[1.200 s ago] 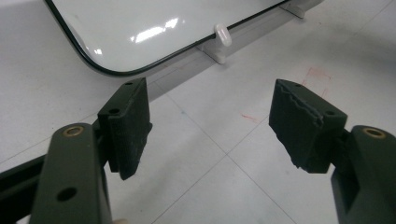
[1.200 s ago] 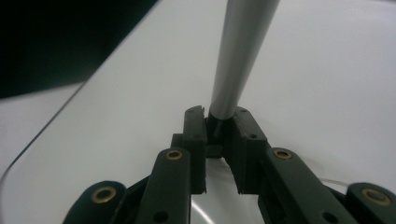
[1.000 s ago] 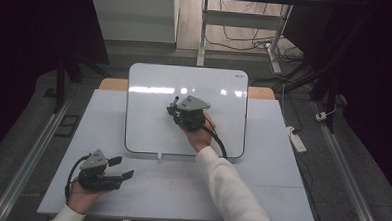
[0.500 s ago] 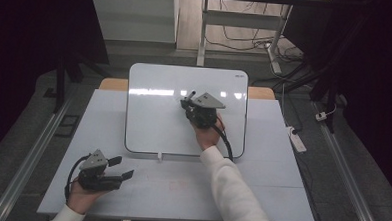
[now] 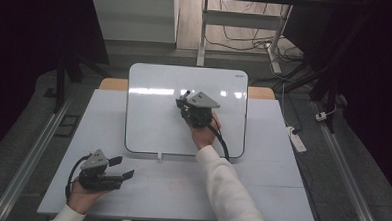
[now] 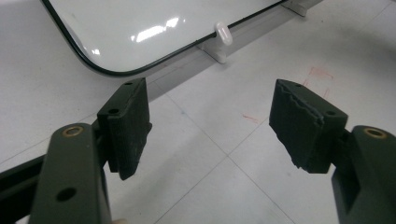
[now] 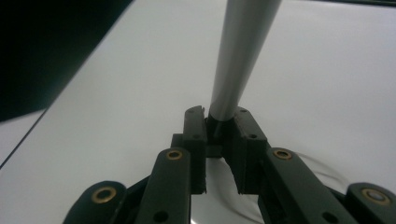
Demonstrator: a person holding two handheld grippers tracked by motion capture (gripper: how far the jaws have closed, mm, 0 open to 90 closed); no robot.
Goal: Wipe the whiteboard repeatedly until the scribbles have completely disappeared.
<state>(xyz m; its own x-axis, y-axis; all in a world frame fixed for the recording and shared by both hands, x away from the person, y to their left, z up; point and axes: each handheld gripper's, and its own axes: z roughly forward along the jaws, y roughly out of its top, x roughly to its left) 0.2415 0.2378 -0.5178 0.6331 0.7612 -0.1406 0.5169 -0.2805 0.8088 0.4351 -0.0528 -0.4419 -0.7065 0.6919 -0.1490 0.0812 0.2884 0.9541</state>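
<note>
Marker [image 7: 243,51]: slim, grey, tapered barrel, clamped in right gripper [image 7: 219,122] above glossy whiteboard [image 5: 153,118]; left gripper [image 6: 210,126] jaws wide, empty.

The whiteboard [image 5: 154,113] looks glossy and smooth, the marker [image 7: 238,56] satiny grey, the table [image 5: 260,188] matt white.
</note>
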